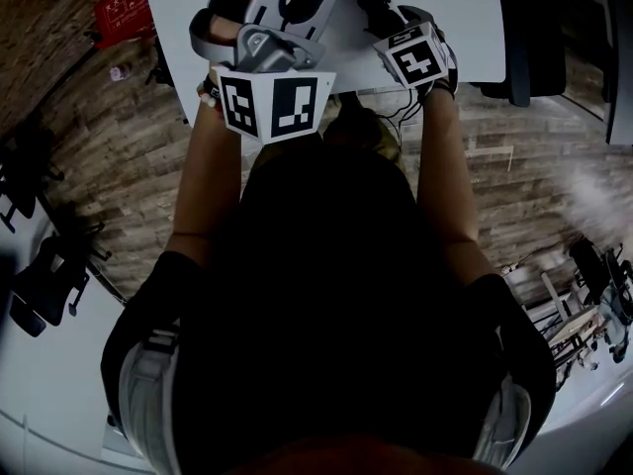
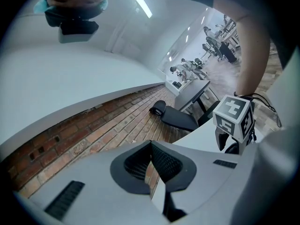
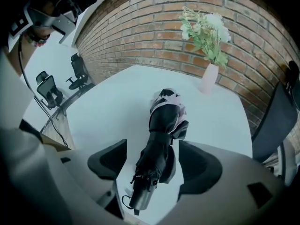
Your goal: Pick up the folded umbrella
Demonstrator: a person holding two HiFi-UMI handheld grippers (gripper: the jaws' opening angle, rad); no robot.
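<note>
While the right claw (image 3: 154, 164) is pointing steeply down at the white bench (image 3: 103, 111), the right gripper view is showing its two dark pads (image 3: 110, 159) standing wide apart, one at 8 o'clock and one at 4 o'clock. The folded umbrella (image 3: 161, 130) is lying flat on the bench between them. Its black body is running from 6 o'clock up to the middle, with its strap end nearest the camera and its pink-and-white patterned end farthest away. Bare bench is showing between the umbrella and the 8 o'clock pad. The fabric is lying just beside the 4 o'clock pad, and neither pad is pressing on it. At 1 o'clock a pale vase (image 3: 209, 78) is holding white flowers (image 3: 206, 29) in front of a brick wall (image 3: 140, 27). Office chairs (image 3: 49, 95) are standing at 9 o'clock.

In the left gripper view, the left claw (image 2: 151, 161) is keeping its pads together at the tips with nothing between them. It is pointing out past the bench edge, and the right claw's marker cube is showing at 3 o'clock.

In the head view, both claws are reaching over the bench at 12 o'clock. The left one is at 11 o'clock and the right one at 1 o'clock, above the person's dark top (image 1: 326, 295).
</note>
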